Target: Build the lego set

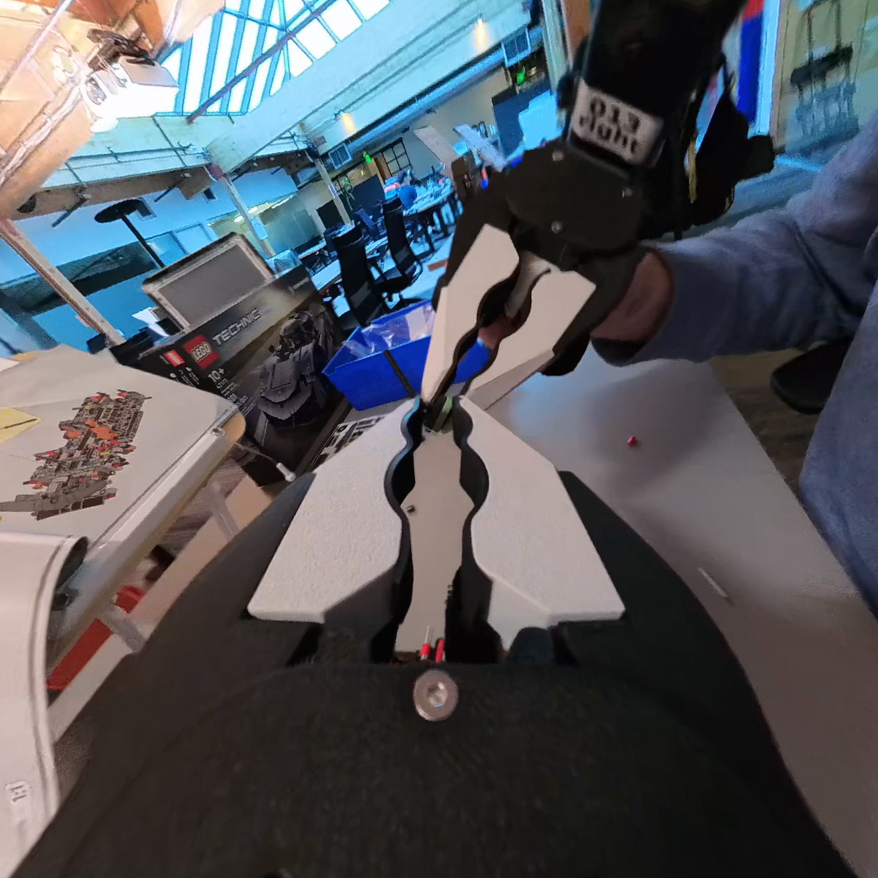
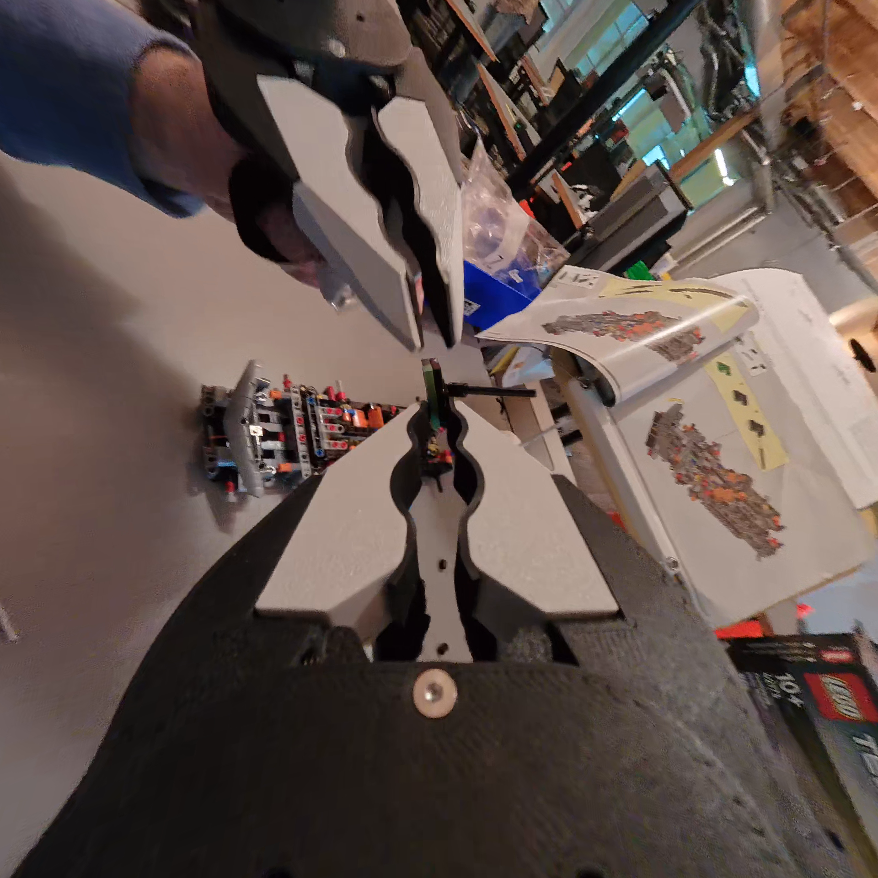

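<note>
Two handheld grippers meet tip to tip.
Left gripper (image 1: 434, 413) and right gripper (image 2: 434, 411) both pinch closed on something small; blue-sleeved arms hold them.

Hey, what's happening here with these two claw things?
A person holds a two-finger gripper in each hand over a grey table. The right gripper pinches a small green piece with a black axle sticking out. The left gripper points its tips at it; whether it grips is unclear. A partly built Lego model lies on the table.
</note>
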Demonstrator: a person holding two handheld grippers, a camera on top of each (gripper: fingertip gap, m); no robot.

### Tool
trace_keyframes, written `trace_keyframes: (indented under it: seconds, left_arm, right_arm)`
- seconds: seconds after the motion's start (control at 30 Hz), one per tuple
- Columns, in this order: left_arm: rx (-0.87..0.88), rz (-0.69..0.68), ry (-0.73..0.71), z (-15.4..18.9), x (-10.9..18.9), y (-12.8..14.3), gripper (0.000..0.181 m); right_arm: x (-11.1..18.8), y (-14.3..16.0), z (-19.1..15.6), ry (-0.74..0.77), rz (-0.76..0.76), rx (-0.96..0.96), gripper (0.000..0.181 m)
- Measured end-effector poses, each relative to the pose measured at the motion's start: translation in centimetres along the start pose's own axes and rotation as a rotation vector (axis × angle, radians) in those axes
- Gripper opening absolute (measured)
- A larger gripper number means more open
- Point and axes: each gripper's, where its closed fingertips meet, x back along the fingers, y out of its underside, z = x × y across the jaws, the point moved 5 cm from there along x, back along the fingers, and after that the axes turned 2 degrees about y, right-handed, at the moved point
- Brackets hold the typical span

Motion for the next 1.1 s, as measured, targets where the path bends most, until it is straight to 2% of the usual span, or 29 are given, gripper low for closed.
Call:
trace_keyframes:
  seconds: [0.1,0.27,0.37,0.67,0.9,1.1]
  left_arm:
    - [0.112,0.056,-0.012,-1.4,0.7,-0.6,0.019]
    - [0.225,-0.056,-0.016,-2.4,-0.8,0.6,0.028]
    - [0.26,-0.091,-0.012,-2.5,-1.4,1.2,0.023]
    - [0.39,-0.061,0.07,-2.4,-2.2,1.5,0.007]
    - [0.518,-0.019,0.124,-2.7,-2.6,1.8,0.013]
    - [0.531,-0.019,0.121,-2.7,-3.1,2.0,0.002]
  right_arm:
    - [0.0,0.1,0.3,0.056,-0.031,0.066,0.004]
    - [-0.5,0.0,-0.1,0.138,-0.098,0.246,0.004]
    - [-0.8,0.1,-0.3,0.181,-0.13,0.333,0.004]
    - [-0.9,0.9,-0.2,0.225,-0.152,0.421,0.004]
    - [-0.7,1.3,-0.3,0.23,-0.143,0.457,0.004]
    - [-0.7,2.1,-0.2,0.245,-0.16,0.478,0.004]
